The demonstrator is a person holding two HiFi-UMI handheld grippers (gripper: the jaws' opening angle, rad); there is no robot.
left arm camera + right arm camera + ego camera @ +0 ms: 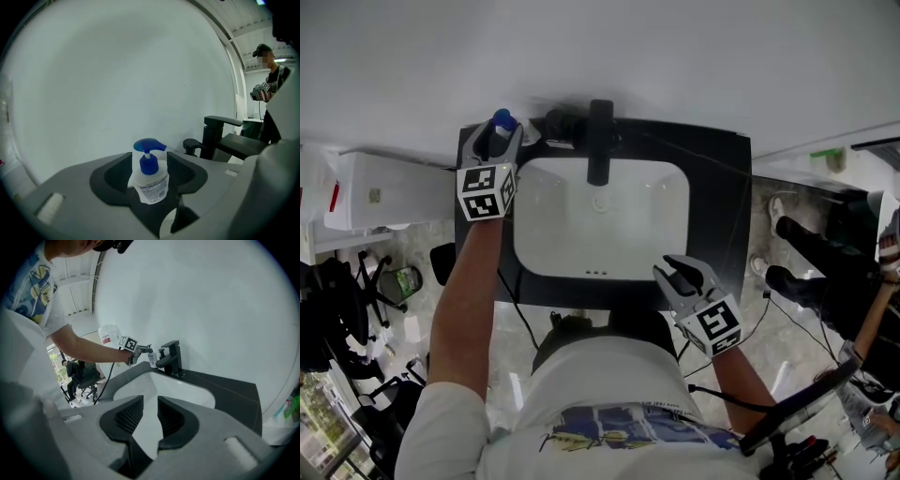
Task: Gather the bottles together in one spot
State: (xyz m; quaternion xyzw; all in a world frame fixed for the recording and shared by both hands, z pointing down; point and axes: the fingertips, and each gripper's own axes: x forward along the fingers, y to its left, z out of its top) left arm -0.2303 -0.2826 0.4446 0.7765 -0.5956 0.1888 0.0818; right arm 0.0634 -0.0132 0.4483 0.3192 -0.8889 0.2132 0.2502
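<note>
Left gripper [150, 174] is clamped on a small clear pump bottle [151, 183] with a blue pump head, one ribbed pad pressing each side of its body. The bottle stands upright in that grip, its nozzle pointing toward the faucet [216, 135]. From the head view, the left gripper [494, 139] and the bottle [502, 120] are at the back left corner of the black counter [724, 192], close to the white wall and just left of the black faucet [599, 141]; whether the bottle's base touches the counter cannot be told. The white sink [546, 253] lies between the two grippers. The right gripper [680, 274] hovers over the sink's front right rim, well apart from the bottle, and its own view shows the right gripper [149, 414] with jaws parted and nothing between them.
</note>
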